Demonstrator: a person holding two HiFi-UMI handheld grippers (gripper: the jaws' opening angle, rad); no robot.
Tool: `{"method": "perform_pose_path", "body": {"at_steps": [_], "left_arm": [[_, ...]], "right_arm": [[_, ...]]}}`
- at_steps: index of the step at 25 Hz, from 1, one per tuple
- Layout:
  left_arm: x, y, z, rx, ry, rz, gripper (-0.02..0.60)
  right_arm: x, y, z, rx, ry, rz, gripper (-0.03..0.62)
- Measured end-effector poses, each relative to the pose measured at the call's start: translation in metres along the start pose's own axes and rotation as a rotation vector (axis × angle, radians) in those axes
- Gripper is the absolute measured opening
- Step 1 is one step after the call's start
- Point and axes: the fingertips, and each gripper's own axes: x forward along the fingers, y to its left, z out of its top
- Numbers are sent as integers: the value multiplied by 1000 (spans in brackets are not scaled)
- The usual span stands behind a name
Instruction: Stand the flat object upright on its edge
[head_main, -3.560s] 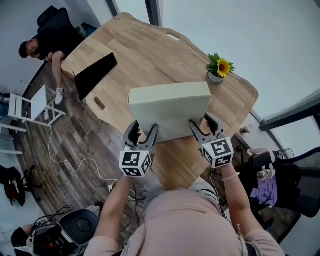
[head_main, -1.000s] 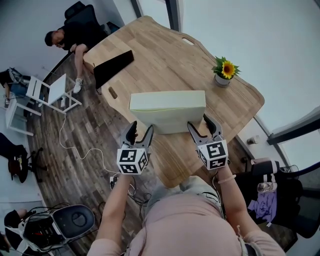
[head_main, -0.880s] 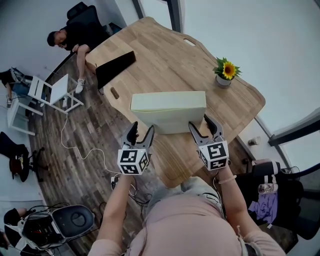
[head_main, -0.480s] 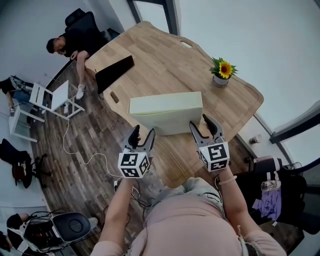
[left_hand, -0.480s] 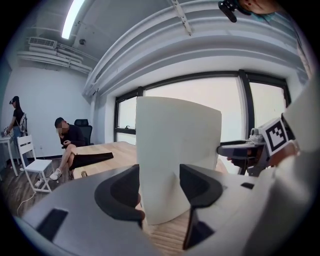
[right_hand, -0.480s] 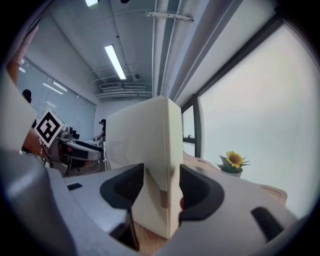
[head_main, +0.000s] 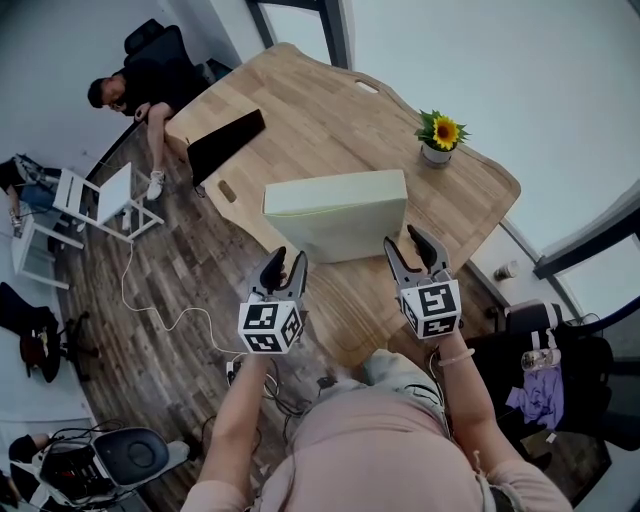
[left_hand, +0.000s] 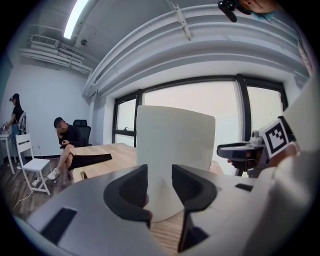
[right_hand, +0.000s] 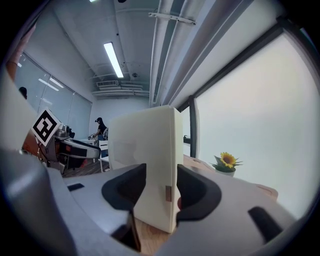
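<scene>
The flat object, a thick cream panel (head_main: 335, 215), stands upright on its long edge on the wooden table (head_main: 300, 120). My left gripper (head_main: 284, 264) hovers just short of its near left corner, and my right gripper (head_main: 410, 246) just short of its near right corner. Both gripper views look along the jaws at the cream panel (left_hand: 175, 145) (right_hand: 145, 160), which stands beyond the tips. The jaws of the left gripper (left_hand: 160, 185) and the right gripper (right_hand: 161, 187) have just been closing. They are still parted, with nothing between them.
A potted sunflower (head_main: 438, 135) stands at the table's far right edge. A dark flat slab (head_main: 225, 145) lies at its left edge, and a seated person (head_main: 130, 90) is beyond it. A white chair (head_main: 95, 200) and cables are on the floor at left.
Both grippers have drawn back a little from the panel's lower corners, and their jaws have narrowed. The panel stays upright where it was.
</scene>
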Motion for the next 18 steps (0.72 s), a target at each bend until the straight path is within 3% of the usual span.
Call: {"method": "perform_pose_path", "body": {"at_steps": [4, 18], "left_arm": [[-9, -2, 2, 2, -13, -10, 112], [-53, -13, 5, 7, -69, 12, 46]], "right_arm": [[-9, 8, 1, -3, 5, -12, 169], [-43, 39, 4, -11, 5, -11, 103]]}}
